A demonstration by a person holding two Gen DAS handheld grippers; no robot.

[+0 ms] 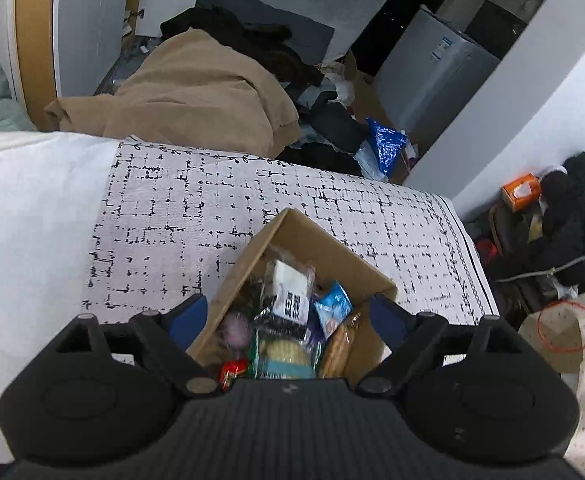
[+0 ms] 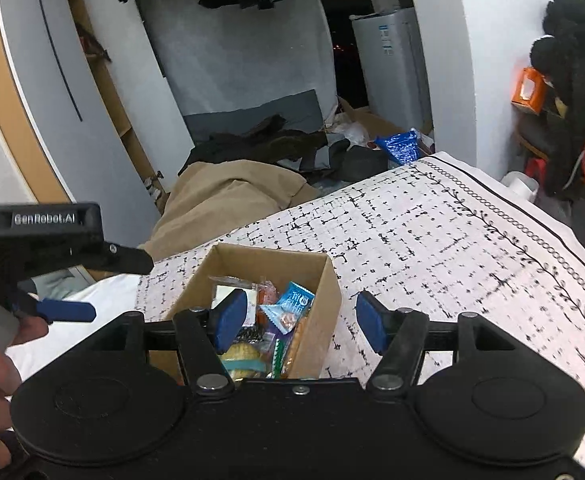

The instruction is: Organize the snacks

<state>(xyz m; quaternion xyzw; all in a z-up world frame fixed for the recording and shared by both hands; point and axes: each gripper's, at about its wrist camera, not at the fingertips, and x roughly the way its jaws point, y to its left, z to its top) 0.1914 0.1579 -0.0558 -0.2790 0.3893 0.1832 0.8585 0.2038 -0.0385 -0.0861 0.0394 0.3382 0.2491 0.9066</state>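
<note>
Snack box upright, mouth upward

open right hand-held gripper above cardboard box of snacks, patterned cloth

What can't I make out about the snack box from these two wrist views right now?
- Cardboard box, left wrist view: near end cut off by the left gripper body.
- Same box, right wrist view: near end hidden behind the right gripper.
- Snack packets: piled together, lower ones covered; print too blurred to read.
- Box bottom: hidden in both views by packets.
</note>
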